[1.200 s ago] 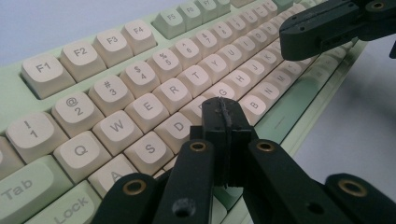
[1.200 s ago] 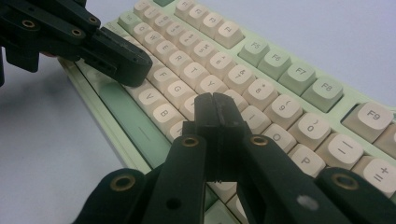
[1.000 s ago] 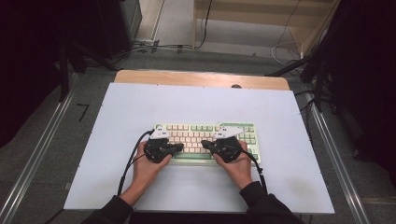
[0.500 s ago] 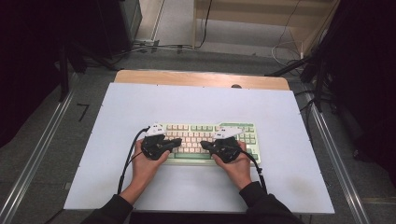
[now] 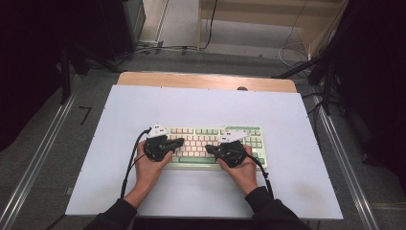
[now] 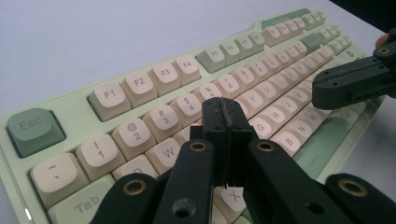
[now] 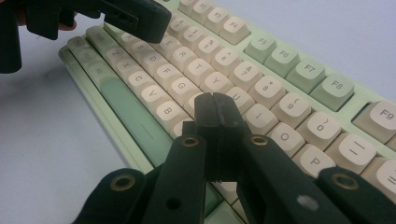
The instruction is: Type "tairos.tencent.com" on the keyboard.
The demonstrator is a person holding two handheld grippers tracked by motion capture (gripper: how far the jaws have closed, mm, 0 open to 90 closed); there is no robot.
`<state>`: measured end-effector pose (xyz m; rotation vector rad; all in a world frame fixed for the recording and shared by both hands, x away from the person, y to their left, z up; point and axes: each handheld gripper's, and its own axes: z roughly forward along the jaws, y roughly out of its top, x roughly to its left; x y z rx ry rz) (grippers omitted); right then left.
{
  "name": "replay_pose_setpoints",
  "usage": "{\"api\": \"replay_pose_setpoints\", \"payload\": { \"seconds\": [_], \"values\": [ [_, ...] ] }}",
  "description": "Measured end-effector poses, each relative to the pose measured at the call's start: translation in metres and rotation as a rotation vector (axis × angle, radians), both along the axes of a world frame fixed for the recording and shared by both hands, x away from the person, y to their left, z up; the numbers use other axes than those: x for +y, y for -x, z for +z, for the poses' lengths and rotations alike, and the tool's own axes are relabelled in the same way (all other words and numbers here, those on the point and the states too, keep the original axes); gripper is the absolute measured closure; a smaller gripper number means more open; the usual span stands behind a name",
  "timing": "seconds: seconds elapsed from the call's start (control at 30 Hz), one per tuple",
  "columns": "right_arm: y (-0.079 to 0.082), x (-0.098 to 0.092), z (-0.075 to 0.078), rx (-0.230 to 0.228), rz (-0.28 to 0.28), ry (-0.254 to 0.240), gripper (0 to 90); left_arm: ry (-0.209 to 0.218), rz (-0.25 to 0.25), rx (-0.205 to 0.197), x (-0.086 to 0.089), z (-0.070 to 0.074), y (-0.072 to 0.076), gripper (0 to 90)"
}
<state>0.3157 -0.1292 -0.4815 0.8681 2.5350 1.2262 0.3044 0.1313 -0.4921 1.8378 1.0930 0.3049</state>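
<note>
High view first: a pale green keyboard (image 5: 210, 146) with cream keys is lying near the middle of a white counter (image 5: 206, 105), slightly toward the person's side. The left gripper (image 5: 178, 142) is hovering over the keyboard's left end, its tip pointing inward across the keys, and the right gripper (image 5: 209, 148) is sitting over the right half, its tip pointing back toward the left one. Each tool is being held in a hand coming in from the bottom edge, dark sleeves showing at the wrists, and a black cable is trailing from each gripper. Beyond the counter's far edge a strip of wood (image 5: 206, 80) is showing.

Left gripper view: the left gripper (image 6: 225, 108) is pointing along the keyboard (image 6: 60, 109), its jaws clenched together with nothing between them, the tip hanging over the letter keys just below the number row. The right gripper (image 6: 320, 88) is reaching in at the right edge, over the keys farther along.

Right gripper view: the right gripper (image 7: 215, 103) is keeping its jaws pressed together and empty too, the tip hanging above the keyboard (image 7: 135, 119) around the letter rows near the space bar. The left gripper (image 7: 161, 23) is showing at the top left, over the far keys.
</note>
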Motion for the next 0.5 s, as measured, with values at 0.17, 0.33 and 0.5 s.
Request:
{"api": "replay_pose_setpoints", "payload": {
  "seconds": [0.17,0.33,0.5],
  "values": [
    [0.0,0.0004,-0.0005,-0.002,0.003,0.003,87.7,-0.003,0.025,0.001,0.0019,-0.0024,-0.0045,90.0],
    [-0.0001,0.0006,-0.0007,0.0,0.003,0.003,87.8,-0.002,0.03,0.004,0.0024,-0.0027,-0.0061,90.0],
    [0.0001,0.0008,-0.0009,0.0,0.004,0.005,87.8,-0.005,0.031,0.005,0.0011,-0.0041,-0.0074,90.0]
  ]
}}
